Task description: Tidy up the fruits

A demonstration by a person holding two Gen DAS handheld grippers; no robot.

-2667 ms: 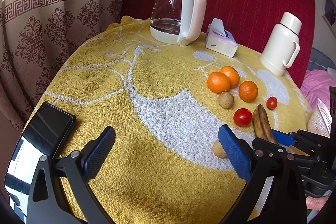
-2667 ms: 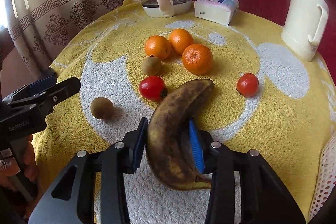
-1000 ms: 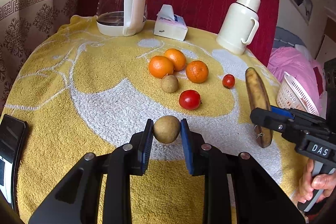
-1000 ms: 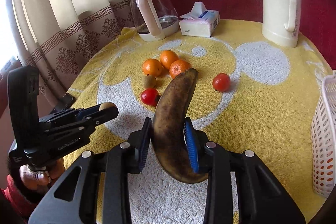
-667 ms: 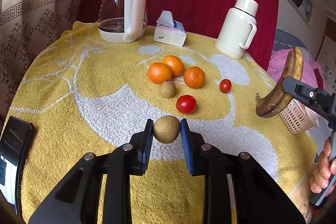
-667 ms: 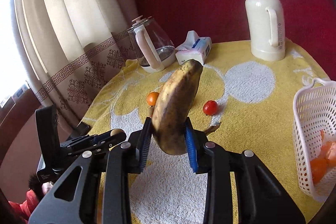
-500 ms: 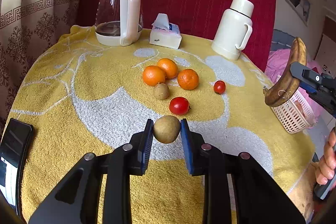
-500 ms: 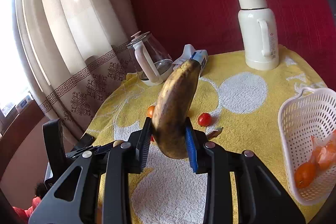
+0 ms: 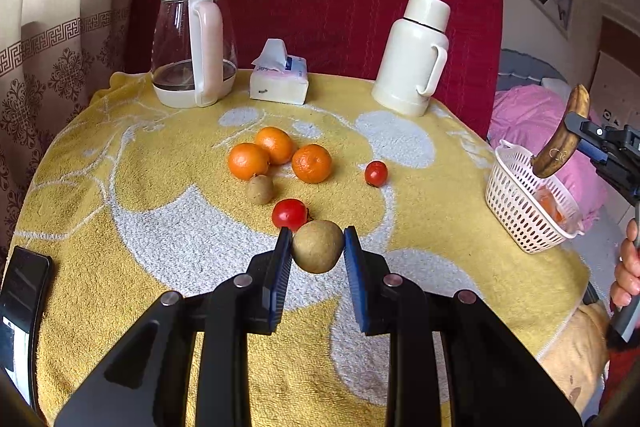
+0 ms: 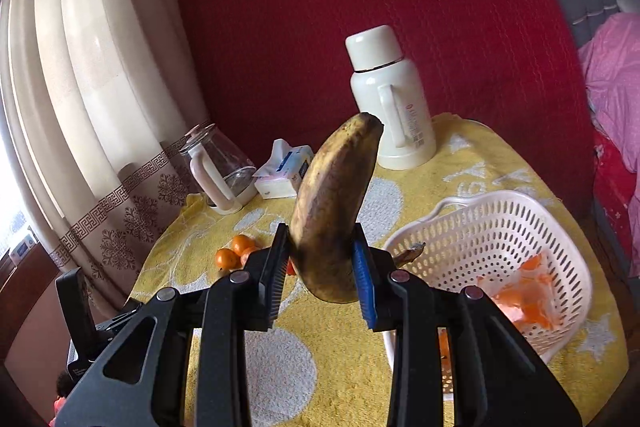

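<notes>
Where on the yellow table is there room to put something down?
Bare cloth lies between the kettle and the oranges, and along the near edge between the phone and the left claw. The patch between the small tomato and the basket is open too. The middle, around the oranges, kiwi and big tomato, is crowded.

Left black two-finger claw (image 9: 316, 253) with blue pads clamped on something, right claw (image 10: 320, 259) likewise clamped, raised high
</notes>
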